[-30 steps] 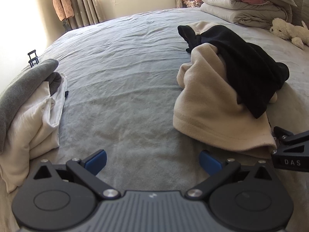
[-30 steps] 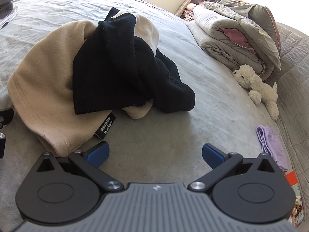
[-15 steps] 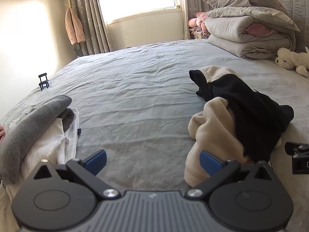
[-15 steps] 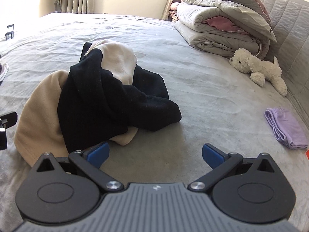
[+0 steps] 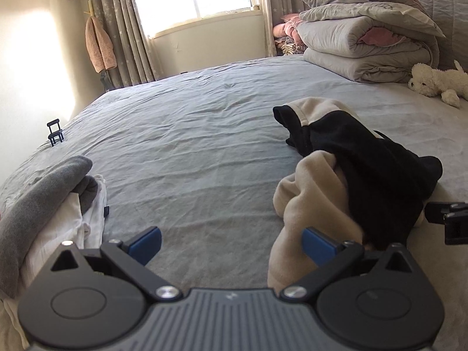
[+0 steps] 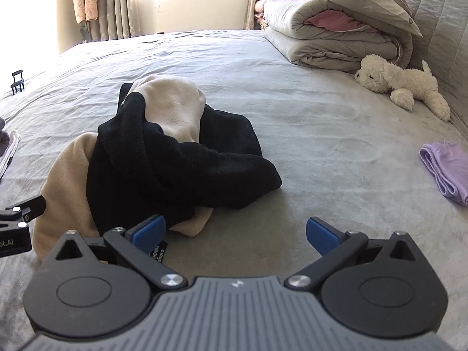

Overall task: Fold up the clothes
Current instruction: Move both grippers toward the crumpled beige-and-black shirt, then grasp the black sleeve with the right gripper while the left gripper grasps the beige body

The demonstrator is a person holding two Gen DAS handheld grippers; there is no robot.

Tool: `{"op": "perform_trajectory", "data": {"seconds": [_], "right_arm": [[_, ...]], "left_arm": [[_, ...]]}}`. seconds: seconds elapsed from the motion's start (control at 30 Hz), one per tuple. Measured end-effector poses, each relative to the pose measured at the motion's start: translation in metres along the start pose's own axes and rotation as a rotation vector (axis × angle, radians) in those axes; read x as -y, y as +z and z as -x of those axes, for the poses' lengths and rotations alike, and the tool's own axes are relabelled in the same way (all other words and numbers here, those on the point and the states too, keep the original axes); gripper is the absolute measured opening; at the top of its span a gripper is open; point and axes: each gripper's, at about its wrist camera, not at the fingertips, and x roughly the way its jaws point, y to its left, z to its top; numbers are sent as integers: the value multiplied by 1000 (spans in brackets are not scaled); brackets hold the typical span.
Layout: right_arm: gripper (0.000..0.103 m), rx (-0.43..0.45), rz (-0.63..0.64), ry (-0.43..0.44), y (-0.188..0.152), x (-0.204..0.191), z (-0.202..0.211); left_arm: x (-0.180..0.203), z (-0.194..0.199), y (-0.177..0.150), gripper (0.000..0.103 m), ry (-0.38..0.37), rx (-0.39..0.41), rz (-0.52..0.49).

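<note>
Clothes for folding lie in one heap on the grey bed sheet [image 5: 204, 134]: a beige fleece garment [image 6: 63, 172] with a black garment [image 6: 163, 161] draped and tangled over it, and that heap is your landmark. Well to its left, at the sheet's edge, you have a grey garment [image 5: 38, 193] lying on top of white clothes [image 5: 67, 228], and farther back a small black stand [image 5: 55, 133]. Your left gripper [image 5: 231, 244] sits just left of the heap with its jaws wide apart and nothing between them; its right blue pad is against the beige fleece. Your right gripper [image 6: 235, 231] sits at the heap's near right side, jaws likewise spread and empty, its left pad touching the black fabric above a small label [image 6: 158, 253]. Beyond the heap, to the right, folded quilts [image 6: 330, 26] are stacked by the headboard, a white plush dog [image 6: 400, 83] lies in front of them, and a folded lilac cloth [image 6: 446, 166] lies well right of the heap.
</note>
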Motion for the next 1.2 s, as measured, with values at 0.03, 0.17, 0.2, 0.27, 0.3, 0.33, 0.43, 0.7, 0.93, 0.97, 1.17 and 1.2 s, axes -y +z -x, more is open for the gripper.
{"op": "perform_trajectory", "data": {"seconds": [0.03,0.17,0.2,0.27,0.3,0.33,0.43,0.7,0.93,0.97,1.17,1.2], "right_arm": [[103,-5,-9,4,2,2,-3],[103,-15,-52,23,11,12,-11],[103,-14,-59,25,13,14,-13],[103,-15,-57,31,15,16,-16],[103,-17,-51,35,17,16,-17],[103,-22,-38,39,19,15,-19],[94,-35,-1,59,22,11,-26],[35,-105,62,183,40,2,-43],[21,120,-50,165,83,43,4],[21,159,-86,151,87,56,15],[20,227,-292,4,88,133,37],[20,200,-307,-19,85,138,32]], "left_arm": [[0,-3,4,103,-14,-8,1],[0,-16,20,103,-35,-19,3],[1,-20,23,103,-39,-23,-5],[3,-29,27,103,-49,-29,-23],[5,-34,28,103,-53,-28,-32],[6,-38,29,103,-57,-29,-33],[4,-53,27,103,-75,-65,2],[3,-61,22,102,-119,-64,-6],[7,-49,25,24,-269,-28,-51],[8,-47,25,16,-287,-24,-55],[16,-39,24,12,-388,-3,-83],[18,-39,23,12,-409,-7,-91]]}}
